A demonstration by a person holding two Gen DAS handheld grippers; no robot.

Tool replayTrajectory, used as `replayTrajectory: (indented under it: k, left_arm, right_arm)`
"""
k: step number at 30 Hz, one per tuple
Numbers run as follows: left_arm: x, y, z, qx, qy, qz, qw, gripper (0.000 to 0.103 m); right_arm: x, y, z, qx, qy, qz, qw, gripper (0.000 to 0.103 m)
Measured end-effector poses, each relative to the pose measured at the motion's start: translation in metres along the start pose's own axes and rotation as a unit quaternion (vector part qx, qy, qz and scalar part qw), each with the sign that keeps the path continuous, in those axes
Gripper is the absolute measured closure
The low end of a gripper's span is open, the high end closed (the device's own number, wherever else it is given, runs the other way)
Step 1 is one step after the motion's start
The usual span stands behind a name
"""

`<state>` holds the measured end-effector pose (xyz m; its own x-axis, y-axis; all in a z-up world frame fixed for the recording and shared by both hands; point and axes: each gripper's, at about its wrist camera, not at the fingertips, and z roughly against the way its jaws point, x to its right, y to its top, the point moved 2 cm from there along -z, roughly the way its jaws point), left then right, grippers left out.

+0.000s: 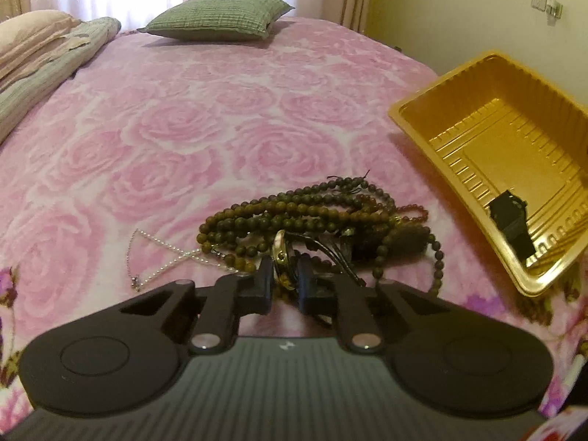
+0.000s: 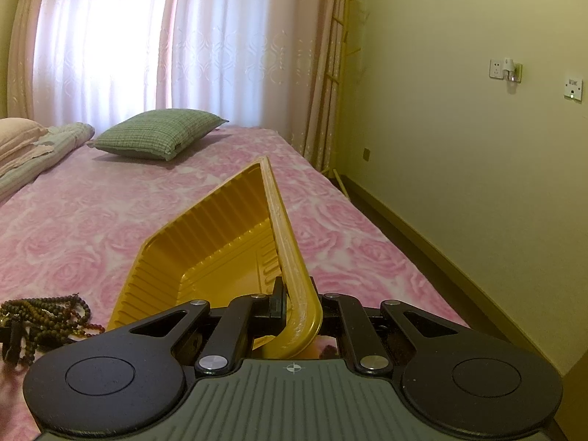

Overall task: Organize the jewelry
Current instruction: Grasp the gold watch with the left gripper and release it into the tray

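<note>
A tangled pile of dark bead necklaces [image 1: 316, 217] lies on the pink rose blanket, with a thin silver chain [image 1: 158, 253] at its left. My left gripper [image 1: 284, 279] is at the pile's near edge, shut on a gold-faced wristwatch [image 1: 281, 257] with a black strap. A yellow plastic tray [image 1: 492, 154] sits tilted at the right with a black watch [image 1: 512, 220] inside. My right gripper [image 2: 297, 297] is shut on the yellow tray's near rim [image 2: 294, 257] and holds it tipped up. The bead pile shows in the right wrist view [image 2: 44, 316] at the lower left.
A green checked cushion [image 1: 220, 18] and folded bedding [image 1: 44, 58] lie at the far end of the bed by the curtained window. A wall [image 2: 477, 147] with sockets runs along the bed's right side, past the bed edge.
</note>
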<state>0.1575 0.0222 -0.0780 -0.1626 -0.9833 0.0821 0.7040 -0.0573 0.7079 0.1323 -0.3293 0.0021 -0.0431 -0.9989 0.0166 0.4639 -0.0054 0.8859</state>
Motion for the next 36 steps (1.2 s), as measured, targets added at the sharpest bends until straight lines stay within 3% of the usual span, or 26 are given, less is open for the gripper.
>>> replayTrajectory:
  k: [13,25,32,36]
  left_arm:
    - [0.013,0.019,0.025,0.023,-0.011,-0.031,0.9992,0.095]
    - [0.098,0.056,0.023,0.048,-0.118,-0.055,0.9903,0.095]
    - [0.146,0.056,0.008,0.035,-0.172,-0.074,0.9817,0.095]
    - [0.165,0.053,0.001,0.031,-0.185,-0.085,0.9785,0.095]
  right_arm:
    - [-0.001,0.001,0.002,0.0,0.0,0.0,1.0,0.095]
    - [-0.002,0.0,0.003,0.001,0.002,-0.003,1.0,0.095]
    - [-0.001,0.0,0.004,0.001,0.003,-0.005,1.0,0.095]
    - [-0.002,0.0,0.004,0.0,0.004,-0.007,1.0,0.095]
